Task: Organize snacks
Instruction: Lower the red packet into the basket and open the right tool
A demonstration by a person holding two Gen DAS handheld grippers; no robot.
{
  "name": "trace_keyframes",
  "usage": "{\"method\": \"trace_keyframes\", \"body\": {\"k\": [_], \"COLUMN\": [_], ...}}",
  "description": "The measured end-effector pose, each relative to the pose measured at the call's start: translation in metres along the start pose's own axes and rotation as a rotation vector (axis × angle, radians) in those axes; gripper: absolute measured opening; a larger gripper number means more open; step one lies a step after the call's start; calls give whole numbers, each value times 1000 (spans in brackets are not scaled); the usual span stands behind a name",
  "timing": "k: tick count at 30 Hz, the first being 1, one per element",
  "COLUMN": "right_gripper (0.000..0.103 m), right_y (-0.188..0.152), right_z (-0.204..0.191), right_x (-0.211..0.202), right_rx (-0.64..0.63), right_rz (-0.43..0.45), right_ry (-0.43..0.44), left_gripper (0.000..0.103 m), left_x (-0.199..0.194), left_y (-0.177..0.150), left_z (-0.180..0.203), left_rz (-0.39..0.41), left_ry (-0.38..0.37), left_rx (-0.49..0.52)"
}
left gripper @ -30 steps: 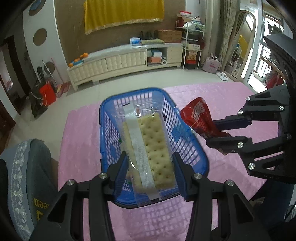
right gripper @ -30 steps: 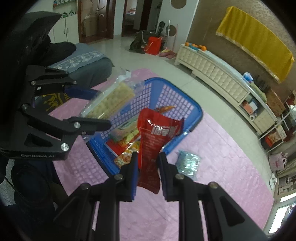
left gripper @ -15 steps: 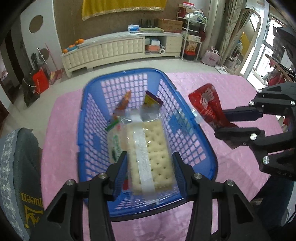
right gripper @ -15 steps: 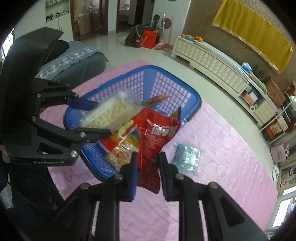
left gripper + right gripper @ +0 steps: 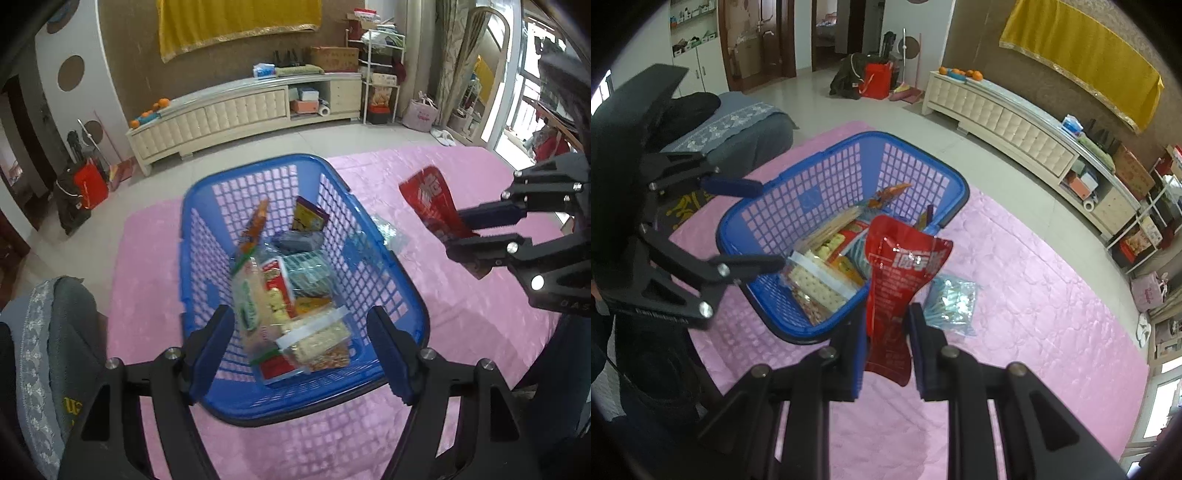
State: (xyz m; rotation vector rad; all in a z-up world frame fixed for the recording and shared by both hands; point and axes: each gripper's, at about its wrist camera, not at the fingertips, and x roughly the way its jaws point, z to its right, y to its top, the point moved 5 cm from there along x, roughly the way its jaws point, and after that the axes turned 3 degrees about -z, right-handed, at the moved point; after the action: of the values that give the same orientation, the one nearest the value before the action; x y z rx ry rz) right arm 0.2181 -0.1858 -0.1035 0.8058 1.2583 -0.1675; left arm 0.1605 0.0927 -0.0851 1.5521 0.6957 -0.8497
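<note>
The right tongs (image 5: 884, 343) are clenching the red pouch (image 5: 901, 280), its long axis running toward 12 o'clock, with the basket (image 5: 768, 321) lying at 11 o'clock, while the left tongs (image 5: 301, 350) are opening above the crackers (image 5: 314, 339) inside.

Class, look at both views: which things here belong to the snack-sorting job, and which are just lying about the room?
Part of the job:
- blue basket
- cracker pack, in the basket
- red packet, held by the right hand-held gripper
- clear packet, on the pink cloth

Just lying about:
- oranges
- yellow cloth
- red bag
</note>
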Motion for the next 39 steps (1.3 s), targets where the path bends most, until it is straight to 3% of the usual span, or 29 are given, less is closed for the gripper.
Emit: {"method": "trace_keyframes", "body": {"k": [16,31,33,35,39], "right_gripper": [25,27,37,59,71], "right_y": [23,50,51,52,48], "right_z": [-30,-35,-35,-35,-32], "right_x": [21,73,79,81,73], "right_rx": [-40,-101,-102,-98,-87], "right_rz": [-51,-143,-153,-157,-132], "right_ry": [27,-1,4,7,14], "left_gripper": [72,72,72,72,72], "left_x": [-15,0,0,-2,-4], "left_y": [-24,-38,-38,-39,-41], "left_z": [-49,-75,-75,-75,-73], "left_rz": [-4,-23,-24,-23,-25], "left_ry": [71,44,39,41,49], "left_rx": [-55,-141,-144,-141,-147]}}
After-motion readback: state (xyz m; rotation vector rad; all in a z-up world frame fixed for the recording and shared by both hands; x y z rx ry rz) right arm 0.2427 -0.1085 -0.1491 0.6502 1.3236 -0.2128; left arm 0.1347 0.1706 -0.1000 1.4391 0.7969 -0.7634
